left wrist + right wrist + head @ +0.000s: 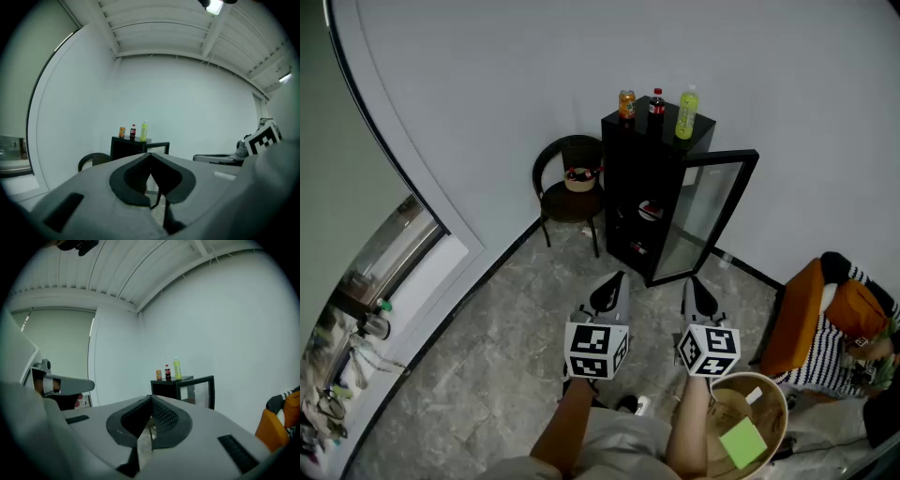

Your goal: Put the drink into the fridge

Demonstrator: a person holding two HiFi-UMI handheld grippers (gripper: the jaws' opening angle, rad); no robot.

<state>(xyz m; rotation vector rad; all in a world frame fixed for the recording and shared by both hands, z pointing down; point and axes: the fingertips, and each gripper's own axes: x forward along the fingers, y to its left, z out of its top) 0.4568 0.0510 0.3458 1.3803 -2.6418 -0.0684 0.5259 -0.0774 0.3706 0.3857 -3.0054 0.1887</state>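
A black mini fridge (642, 178) stands against the far wall with its glass door (708, 216) swung open to the right. On its top are an orange can (626, 103), a dark cola bottle (656, 106) and a yellow-green bottle (686, 112). My left gripper (610, 289) and right gripper (700, 295) hover side by side over the floor, well short of the fridge, both shut and empty. The left gripper view shows its jaws (150, 155) closed below the distant drinks (132, 132). The right gripper's jaws (151, 399) are closed too.
A black round chair (570, 192) with a small basket on it stands left of the fridge. A round wooden bin (761, 398) with a green note sits by my right arm. A person in stripes sits on an orange seat (799, 319) at the right. A window ledge (403, 272) runs along the left.
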